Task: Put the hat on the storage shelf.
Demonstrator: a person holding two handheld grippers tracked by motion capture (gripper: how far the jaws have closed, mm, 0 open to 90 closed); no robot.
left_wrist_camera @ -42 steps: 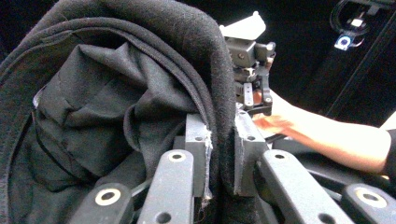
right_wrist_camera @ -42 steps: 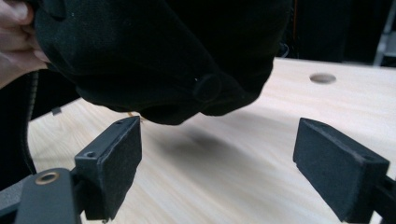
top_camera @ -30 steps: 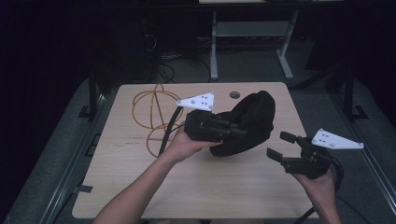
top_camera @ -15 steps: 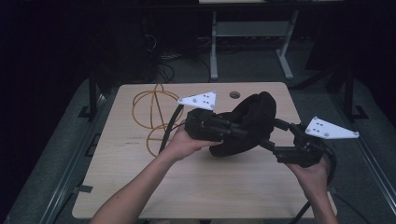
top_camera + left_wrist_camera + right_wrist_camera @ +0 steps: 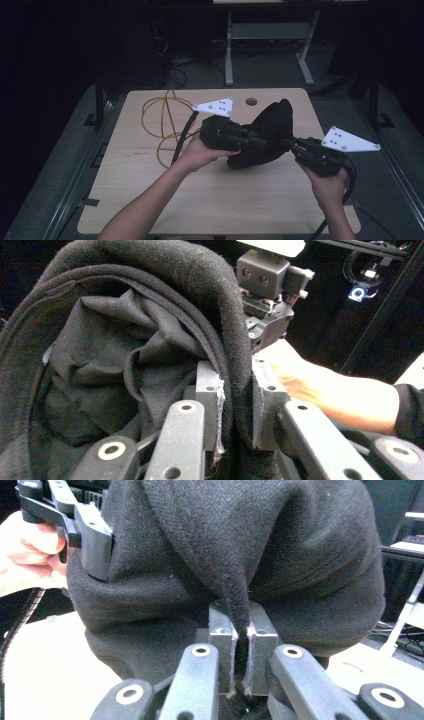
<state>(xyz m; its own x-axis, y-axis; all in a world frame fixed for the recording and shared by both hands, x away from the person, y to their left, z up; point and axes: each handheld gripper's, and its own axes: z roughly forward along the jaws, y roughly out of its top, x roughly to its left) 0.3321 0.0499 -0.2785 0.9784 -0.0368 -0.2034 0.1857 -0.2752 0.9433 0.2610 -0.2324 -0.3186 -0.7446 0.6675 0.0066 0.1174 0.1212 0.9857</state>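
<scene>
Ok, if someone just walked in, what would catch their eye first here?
A black cloth, bunched up mid-table, is pinched from both sides: the left tongs and right tongs are each shut on a fold of it. Behind the left hand, an orange cable loops on the table.

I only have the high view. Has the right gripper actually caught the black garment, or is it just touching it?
Observer: Caught. The right gripper pinches a thin fold of the black garment between its pads.
Operator: And the left?
Observer: The left gripper is shut on a thick hemmed edge.
Operator: Is the fabric off the table?
Observer: In the right gripper view, its lower bulge hangs close over the table; whether they touch I cannot tell.
</scene>
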